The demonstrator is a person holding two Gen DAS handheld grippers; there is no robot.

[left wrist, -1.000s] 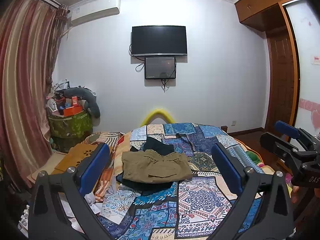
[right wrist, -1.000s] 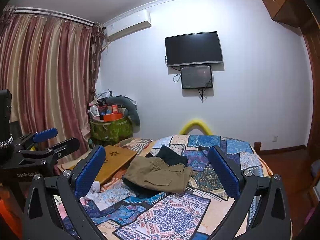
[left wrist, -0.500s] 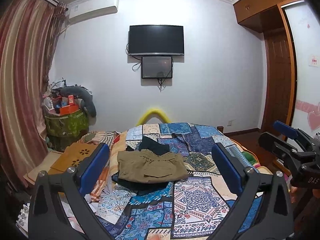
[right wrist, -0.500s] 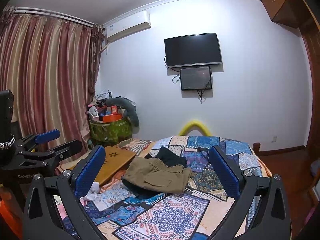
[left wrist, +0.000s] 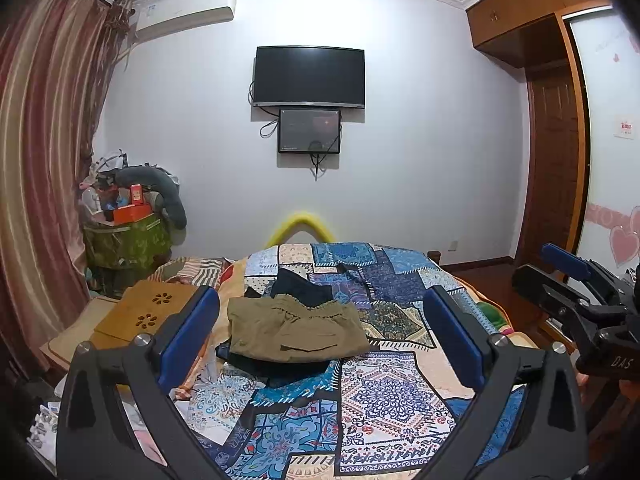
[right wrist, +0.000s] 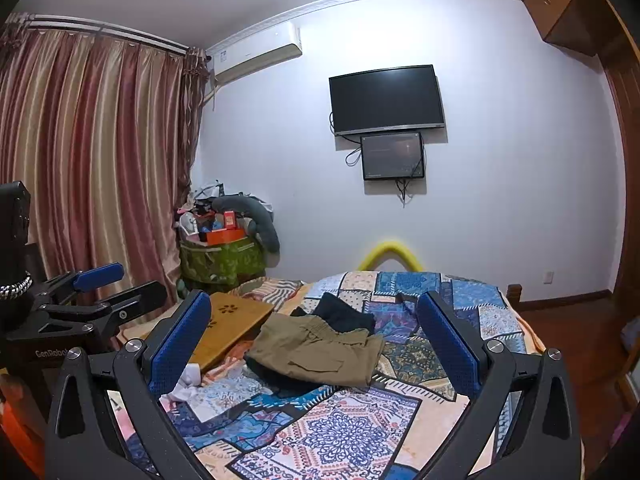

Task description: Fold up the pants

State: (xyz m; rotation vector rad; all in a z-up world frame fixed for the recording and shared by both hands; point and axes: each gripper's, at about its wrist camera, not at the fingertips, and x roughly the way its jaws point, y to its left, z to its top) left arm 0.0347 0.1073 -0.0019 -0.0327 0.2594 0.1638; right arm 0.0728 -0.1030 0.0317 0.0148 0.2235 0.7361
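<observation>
**Both grippers hang back, folded pants resting on the bed**

Leftward drifts the left wrist view since a second ago, the wall television sliding a touch toward the left of frame, while the right wrist view has barely shifted; neither gripper has closed in on the cloth. And here we are: the left gripper [left wrist: 320, 320] hangs above the near end of the bed with its blue-padded fingers spread wide and nothing between them; the right gripper [right wrist: 314, 330] matches it, jaws splayed apart, holding nothing. Out ahead, the khaki pants [left wrist: 294, 330] lie folded into a flat rectangle on the patchwork quilt [left wrist: 384, 392], a pocket flap facing up; they sit on top of a dark garment [left wrist: 302, 286], which pokes out beyond their far edge and again along the near edge. Both grippers are well apart from the pants. Left of the pile, a wooden lap desk [left wrist: 150, 312] rests at the bed's edge, just beside the quilt; from the right wrist view the pants [right wrist: 316, 350] show between the two pads, elastic waistband toward the far wall. On that wall, the television [left wrist: 309, 77] hangs dark above a smaller screen [left wrist: 309, 131].
</observation>
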